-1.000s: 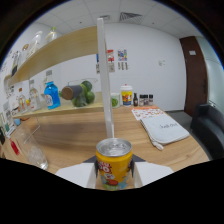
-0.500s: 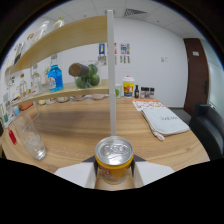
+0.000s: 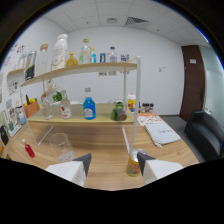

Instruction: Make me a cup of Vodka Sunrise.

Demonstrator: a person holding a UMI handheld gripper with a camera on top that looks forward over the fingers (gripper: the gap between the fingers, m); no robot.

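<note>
My tool (image 3: pixel 114 167) gapes wide; the juice can (image 3: pixel 133 165) at one o'clock could topple if my finger clips it.

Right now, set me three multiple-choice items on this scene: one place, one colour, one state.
1. Where is the can?
A. on the upper shelf
B. on the wooden table, against the inner side of one finger
C. on the sofa

2. What colour is the liquid in the bottle on the lower shelf?
A. blue
B. red
C. black

3. The hand-held gripper is:
A. shut on the can
B. shut on the glass
C. open

Answers: B, it stands on the table beside one finger; A, its contents show blue; C, a wide gap separates the fingers.
</note>
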